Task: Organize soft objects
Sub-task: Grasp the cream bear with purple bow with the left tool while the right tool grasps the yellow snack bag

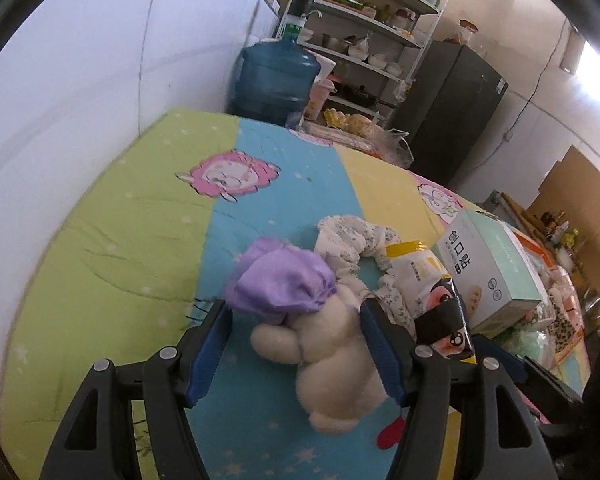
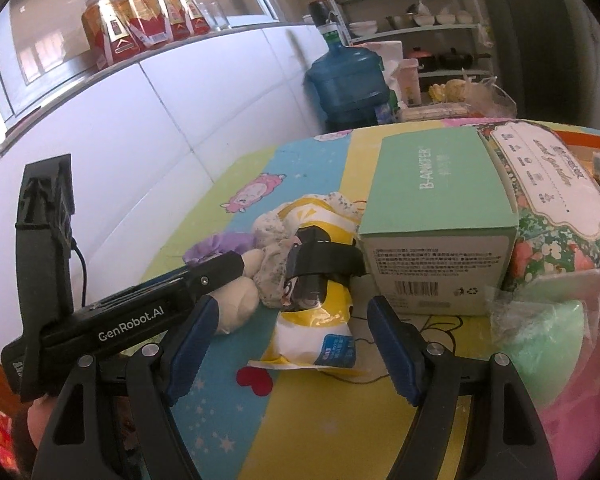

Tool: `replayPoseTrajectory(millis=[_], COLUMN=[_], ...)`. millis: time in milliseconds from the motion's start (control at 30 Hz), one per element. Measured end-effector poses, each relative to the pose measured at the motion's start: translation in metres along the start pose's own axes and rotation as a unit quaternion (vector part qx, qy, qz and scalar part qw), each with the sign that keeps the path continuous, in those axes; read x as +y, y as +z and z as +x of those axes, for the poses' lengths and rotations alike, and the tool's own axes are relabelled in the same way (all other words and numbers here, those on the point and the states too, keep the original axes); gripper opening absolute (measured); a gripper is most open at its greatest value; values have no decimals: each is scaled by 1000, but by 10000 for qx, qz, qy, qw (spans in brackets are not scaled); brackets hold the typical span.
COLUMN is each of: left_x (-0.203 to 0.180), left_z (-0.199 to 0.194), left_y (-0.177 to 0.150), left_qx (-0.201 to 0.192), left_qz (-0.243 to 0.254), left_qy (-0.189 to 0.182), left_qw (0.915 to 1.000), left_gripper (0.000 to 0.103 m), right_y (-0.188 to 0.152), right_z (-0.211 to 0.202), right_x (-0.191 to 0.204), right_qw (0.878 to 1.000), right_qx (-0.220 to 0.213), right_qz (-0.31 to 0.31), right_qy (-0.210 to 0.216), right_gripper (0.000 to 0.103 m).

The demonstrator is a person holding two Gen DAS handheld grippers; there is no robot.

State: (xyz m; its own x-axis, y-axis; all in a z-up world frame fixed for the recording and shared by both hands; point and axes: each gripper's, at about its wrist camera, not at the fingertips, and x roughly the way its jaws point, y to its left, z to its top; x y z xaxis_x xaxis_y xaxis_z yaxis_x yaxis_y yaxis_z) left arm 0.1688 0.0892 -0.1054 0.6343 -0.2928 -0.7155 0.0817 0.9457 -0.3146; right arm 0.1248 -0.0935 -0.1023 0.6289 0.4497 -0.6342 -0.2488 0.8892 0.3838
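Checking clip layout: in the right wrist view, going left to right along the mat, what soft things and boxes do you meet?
Purple cloth → cream plush toy → yellow-and-white packet → mint green box → floral pack.

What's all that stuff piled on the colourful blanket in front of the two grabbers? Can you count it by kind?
Plush toys: 1, cream with a purple cap
Frilly floral cloths: 1
Snack packets: 1, yellow and white
Cardboard boxes: 1, mint green
Total: 4
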Motion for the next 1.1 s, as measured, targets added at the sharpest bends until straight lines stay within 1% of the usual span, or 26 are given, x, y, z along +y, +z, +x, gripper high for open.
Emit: replayPoseTrajectory(millis=[100,133,167,233,367,467,633,700,833,867,900,933,967,1100], left_x=[-2,-2,-2,-5,-11,-10,-5,-3,0,0,-1,-1,0,1], left_z=[1,1,0,-4,-12,-25,-45,-51,-58,-59,-59,-59,-60,-60], left_y=[0,-1,-1,-3,-5,-6,-10,-11,-12,-13,-13,-13,-13,-17], left_qx=[15,17,7,-55,-209,-417,-730,-797,-860,-872,-879,-877,-875,-859], left_qz=[30,24,23,70,215,241,213,201,209,219,236,251,254,236], left_qy=[9,-20,-67,-164,-31,129,211,265,231,229,230,229,223,206], left_qw=[10000,10000,10000,9998,9995,9988,9969,9963,9958,9957,9956,9956,9956,9958], left_gripper=[67,65,63,51,49,47,46,46,46,46,46,46,46,46], right_y=[0,0,0,0,-2,-1,-1,1,4,4,4,4,4,4], right_z=[-1,-1,-1,1,3,4,9,13,19,21,23,24,24,24], right_x=[-2,-2,-2,0,2,1,3,4,3,3,4,4,3,4], right_qw=[10000,10000,10000,10000,9999,9999,9998,9997,9995,9994,9993,9992,9990,9991], right_qx=[13,14,17,47,106,122,200,250,313,341,374,402,419,388], right_qz=[21,13,12,-27,-77,-67,-78,-60,7,5,-5,-14,6,-38], right_qy=[-34,-52,-39,-20,-30,-36,-48,-27,-19,-20,-27,-81,-140,-156], right_gripper=[78,78,78,78,78,78,78,78,78,76,72,56,42,42])
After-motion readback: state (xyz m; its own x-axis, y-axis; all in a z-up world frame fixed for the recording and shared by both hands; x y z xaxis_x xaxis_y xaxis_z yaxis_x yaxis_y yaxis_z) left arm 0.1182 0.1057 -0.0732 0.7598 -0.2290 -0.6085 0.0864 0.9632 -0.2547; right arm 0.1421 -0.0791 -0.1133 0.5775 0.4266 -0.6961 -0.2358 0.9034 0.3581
